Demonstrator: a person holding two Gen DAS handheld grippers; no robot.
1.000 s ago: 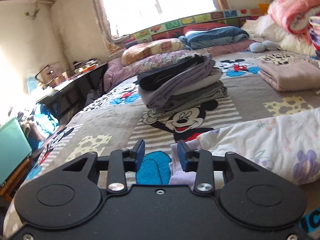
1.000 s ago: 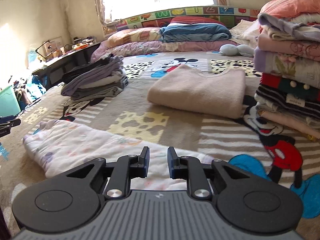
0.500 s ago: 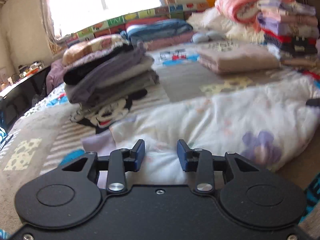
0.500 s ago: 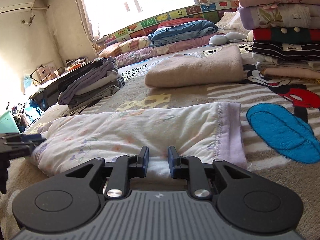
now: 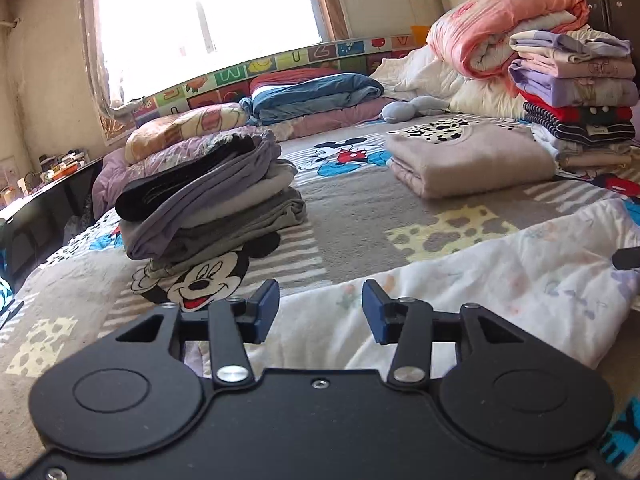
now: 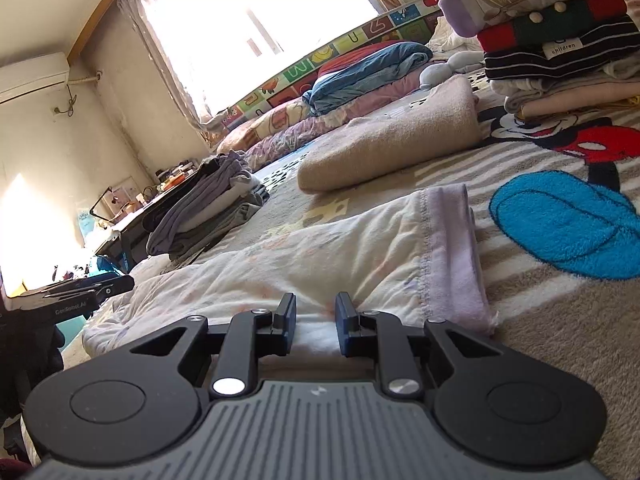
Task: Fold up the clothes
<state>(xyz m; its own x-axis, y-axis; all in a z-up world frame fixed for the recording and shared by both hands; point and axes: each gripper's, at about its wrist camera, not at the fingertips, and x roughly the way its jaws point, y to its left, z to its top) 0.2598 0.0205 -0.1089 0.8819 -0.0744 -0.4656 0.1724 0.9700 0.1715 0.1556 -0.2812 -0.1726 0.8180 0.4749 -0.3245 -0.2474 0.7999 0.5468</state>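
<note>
Left wrist view shows the floral white garment (image 5: 460, 292) lying as a long flattened band across the near part of the bed (image 5: 352, 216), directly ahead of the left gripper (image 5: 319, 309), whose jaws are spread with nothing between them. In the right wrist view the right gripper (image 6: 316, 322) sits low at the garment's near edge by its lilac hem (image 6: 452, 248), jaws slightly apart and holding nothing. Judged from its length, the garment is only partly folded; the crosswise fold and stacking remain. Finished work surrounds it: a grey and black folded stack (image 5: 208, 200) to the left, a beige folded sweater (image 5: 468, 160) beyond, and a tall mixed stack (image 5: 576, 92) at far right. Nothing lies on the garment or blocks either gripper.
</note>
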